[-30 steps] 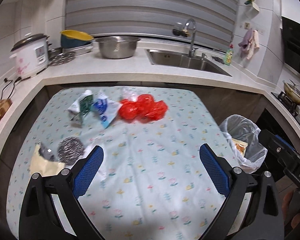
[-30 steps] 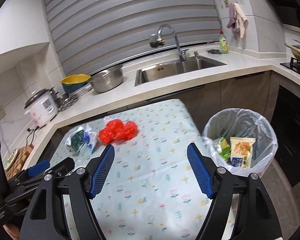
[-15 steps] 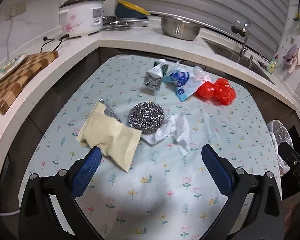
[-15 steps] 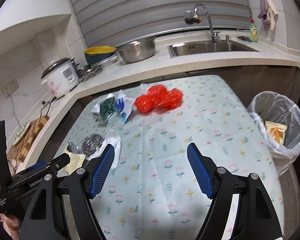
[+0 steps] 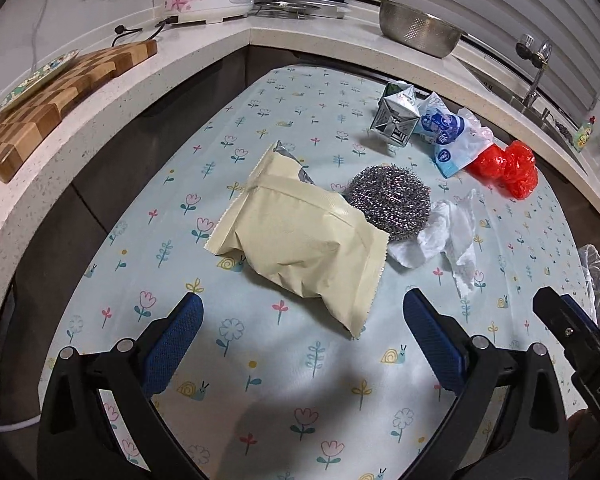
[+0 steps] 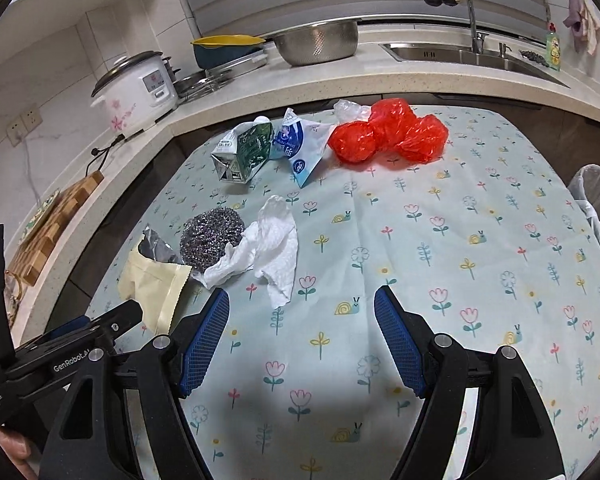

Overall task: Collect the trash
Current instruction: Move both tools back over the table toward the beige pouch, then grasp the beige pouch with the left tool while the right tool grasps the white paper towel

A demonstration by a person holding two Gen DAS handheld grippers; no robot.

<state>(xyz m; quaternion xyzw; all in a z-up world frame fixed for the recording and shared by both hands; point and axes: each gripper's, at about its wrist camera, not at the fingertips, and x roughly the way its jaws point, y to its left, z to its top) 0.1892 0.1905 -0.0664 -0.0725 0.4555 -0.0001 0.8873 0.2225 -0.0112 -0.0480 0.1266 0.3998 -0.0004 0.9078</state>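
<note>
The surface (image 6: 420, 216), covered by a pale blue cloth printed with flowers and snails, carries litter along its left and far sides. By the left edge a cream pouch (image 5: 300, 248) lies flat, touching a steel scouring ball (image 5: 388, 200), with crumpled white tissue (image 6: 268, 248) against the ball's other side. Toward the far edge a crushed green-and-white carton (image 6: 244, 152) sits beside a blue-and-white wrapper (image 6: 300, 144), then a red plastic bag (image 6: 388, 132) with a clear bag (image 6: 348, 110) tucked behind it.
</note>
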